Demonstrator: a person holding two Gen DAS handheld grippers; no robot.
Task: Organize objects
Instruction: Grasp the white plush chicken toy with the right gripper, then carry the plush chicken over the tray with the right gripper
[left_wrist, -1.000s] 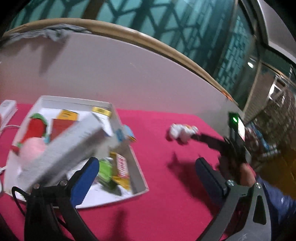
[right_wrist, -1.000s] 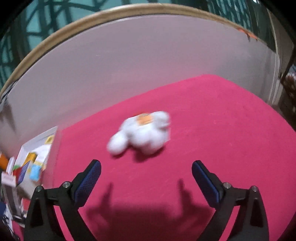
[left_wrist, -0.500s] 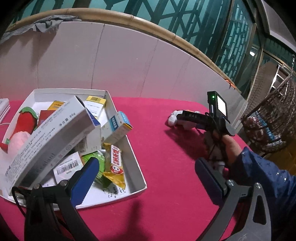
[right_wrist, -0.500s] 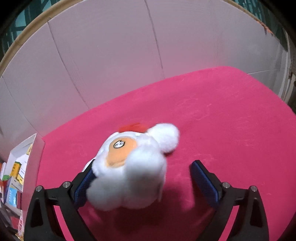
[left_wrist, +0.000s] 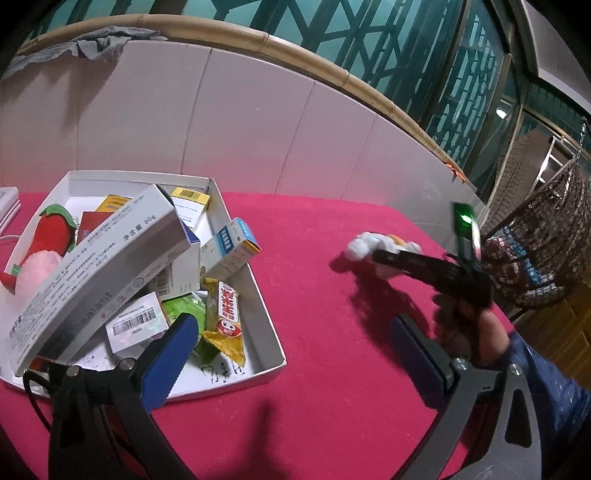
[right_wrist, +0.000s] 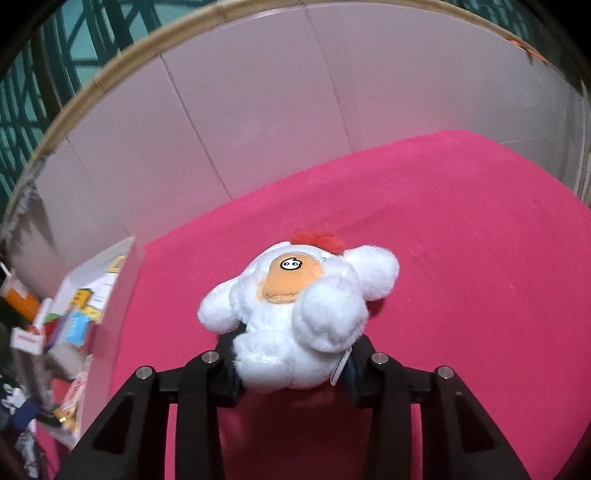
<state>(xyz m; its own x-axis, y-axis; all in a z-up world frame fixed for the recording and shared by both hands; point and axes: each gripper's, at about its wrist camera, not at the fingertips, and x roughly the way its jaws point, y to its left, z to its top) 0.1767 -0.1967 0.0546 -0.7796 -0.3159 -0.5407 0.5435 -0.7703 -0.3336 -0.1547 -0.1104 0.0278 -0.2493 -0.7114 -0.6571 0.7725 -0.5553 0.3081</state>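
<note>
White plush chicken (right_wrist: 295, 325) clamped in just-closed right gripper (right_wrist: 291, 373); left gripper (left_wrist: 295, 354) wide, empty; box (left_wrist: 99, 273) reads "Sealant".

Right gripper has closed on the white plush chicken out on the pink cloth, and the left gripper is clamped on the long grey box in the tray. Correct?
Not quite. The left gripper is open and holds nothing, as the left wrist view shows; the long grey box just lies in the tray. The right gripper has indeed just closed on the white plush chicken on the pink cloth.

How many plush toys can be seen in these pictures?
3. A white chicken plush lies on the red cloth, squeezed between the right gripper's jaws. A red plush and a pink one lie in the white tray; boxes may hide more.
</note>
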